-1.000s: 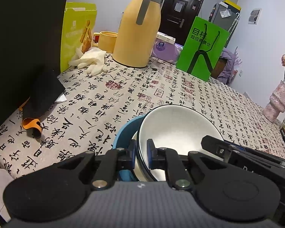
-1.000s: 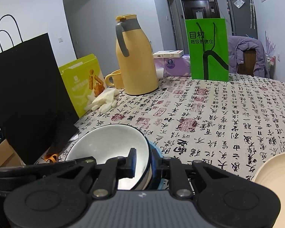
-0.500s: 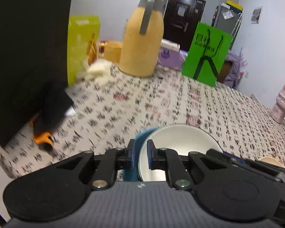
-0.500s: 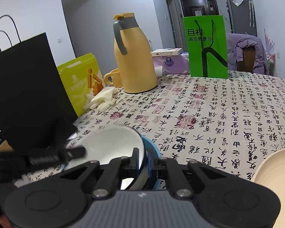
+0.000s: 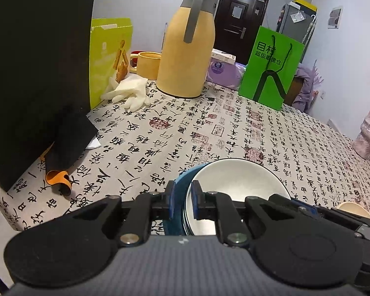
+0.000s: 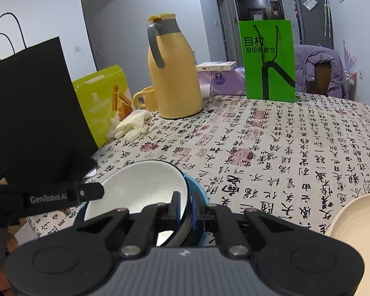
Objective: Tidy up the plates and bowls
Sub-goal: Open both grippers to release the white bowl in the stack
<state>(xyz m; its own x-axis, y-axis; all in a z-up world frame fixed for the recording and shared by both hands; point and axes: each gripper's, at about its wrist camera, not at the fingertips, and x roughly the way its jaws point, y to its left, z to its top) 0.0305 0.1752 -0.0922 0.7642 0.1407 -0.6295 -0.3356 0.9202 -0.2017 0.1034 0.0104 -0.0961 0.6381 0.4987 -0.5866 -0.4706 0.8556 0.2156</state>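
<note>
Looking along the left tool (image 5: 182, 203), its two blue-padded fingers (image 5: 170, 203) are clamped on the near rims of a white bowl (image 5: 236, 185) nested in a blue bowl (image 5: 178, 185). One pad sits outside the blue wall, the other inside the white one. The bowls are at the near edge of the bench (image 5: 209, 133), which is covered in a cloth printed with black characters. Taking the yellow jug (image 5: 186, 56) as landmark: the bowls lie well in front of it, a yellow mug (image 5: 148, 65) stands just left of it, a pale glove (image 5: 129, 93) lies in front and left of it, and a green bag (image 5: 271, 69) stands to its right. A black bag (image 5: 37, 74) fills the left side, well left of the jug. The right tool's dark arm reaches the bowls from the right.

From the right tool (image 6: 185, 209), the same white bowl (image 6: 140, 185) and blue bowl (image 6: 197, 192) are gripped on their opposite side, the fingers (image 6: 176, 208) closed across both rims. The bowls again sit well in front of the jug (image 6: 172, 74). The left tool's arm (image 6: 49, 197) comes in from the left and meets the bowls' far rim. A cream plate (image 6: 355, 222) shows at the right edge, far right of the jug and nearer the camera. The green bag (image 6: 267, 60) stands right of the jug, the black bag (image 6: 32, 113) to its left.
</note>
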